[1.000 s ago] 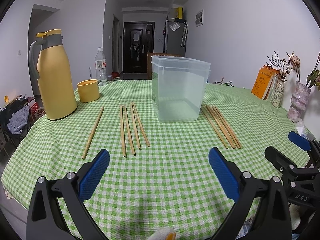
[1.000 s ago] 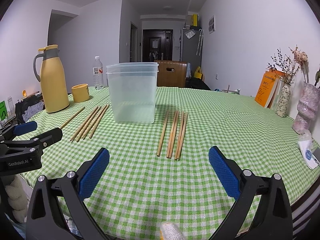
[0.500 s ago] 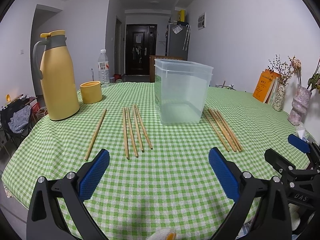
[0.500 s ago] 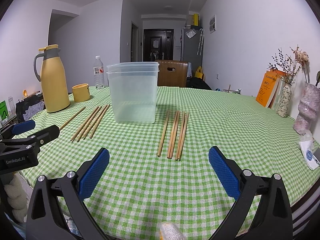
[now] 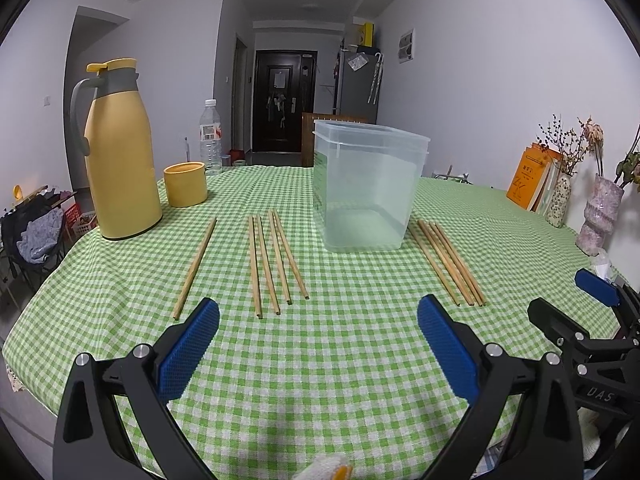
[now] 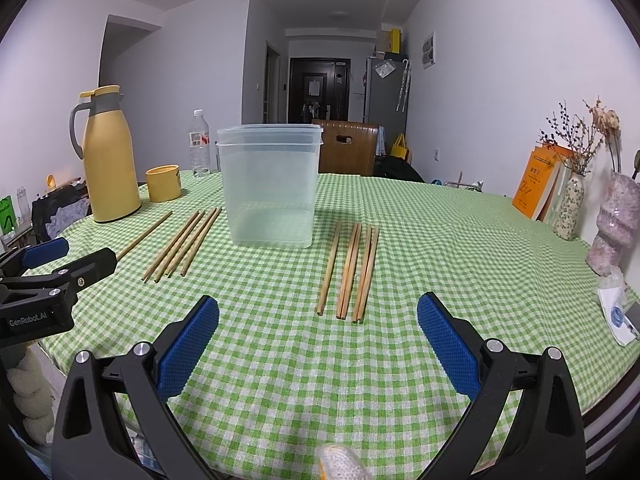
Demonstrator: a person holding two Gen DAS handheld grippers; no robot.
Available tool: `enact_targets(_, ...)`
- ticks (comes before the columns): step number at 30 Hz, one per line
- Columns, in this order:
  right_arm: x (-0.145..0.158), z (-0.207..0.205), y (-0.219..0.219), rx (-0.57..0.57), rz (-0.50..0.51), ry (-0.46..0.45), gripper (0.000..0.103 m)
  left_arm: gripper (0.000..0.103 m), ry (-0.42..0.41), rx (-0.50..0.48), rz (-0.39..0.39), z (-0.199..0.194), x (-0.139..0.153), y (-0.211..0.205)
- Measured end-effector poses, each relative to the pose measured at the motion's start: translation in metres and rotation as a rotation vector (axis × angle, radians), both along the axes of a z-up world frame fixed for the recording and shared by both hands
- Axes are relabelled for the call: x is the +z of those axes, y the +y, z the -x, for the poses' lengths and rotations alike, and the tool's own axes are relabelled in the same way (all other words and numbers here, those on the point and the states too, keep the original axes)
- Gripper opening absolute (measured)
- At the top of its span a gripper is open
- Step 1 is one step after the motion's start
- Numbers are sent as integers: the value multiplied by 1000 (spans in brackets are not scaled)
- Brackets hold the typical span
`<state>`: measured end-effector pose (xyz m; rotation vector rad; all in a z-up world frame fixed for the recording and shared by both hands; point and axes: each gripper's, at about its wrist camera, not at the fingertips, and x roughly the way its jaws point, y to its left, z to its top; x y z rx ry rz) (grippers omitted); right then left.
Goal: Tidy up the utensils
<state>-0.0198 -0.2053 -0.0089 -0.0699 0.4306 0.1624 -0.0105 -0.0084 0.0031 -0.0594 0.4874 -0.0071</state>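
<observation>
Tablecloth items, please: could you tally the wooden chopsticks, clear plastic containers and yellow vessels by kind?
Wooden chopsticks left of the container: 5
Wooden chopsticks right of the container: 5
Clear plastic container: 1
Yellow thermos jug: 1
Yellow round cup: 1
Total: 13

The left claw (image 5: 318,312) was spread wide, holding nothing, above the near part of the table (image 5: 352,364), which carried a green checked cloth. A clear plastic container (image 5: 366,188) stood upright mid-table. Four chopsticks (image 5: 274,260) lay side by side left of it, with a single chopstick (image 5: 196,264) apart further left. Another bundle of chopsticks (image 5: 448,262) lay just right of the container. A yellow jug (image 5: 118,156) and yellow cup (image 5: 186,184) stood at far left. The right claw (image 5: 576,300) showed at the right edge.
</observation>
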Motion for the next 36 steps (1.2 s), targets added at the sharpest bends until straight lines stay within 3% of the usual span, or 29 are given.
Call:
enact_targets(20, 4, -16, 3, -23, -1, 1, 96, 96, -30, 46, 31, -9, 2, 19)
enact_targets(29, 12, -42, -4, -105, -29, 5, 96, 96, -52, 95, 54, -32, 12, 42)
enact_targets(36, 16, -71, -6, -134, -36, 21, 96, 96, -45, 140, 21, -55, 22, 57)
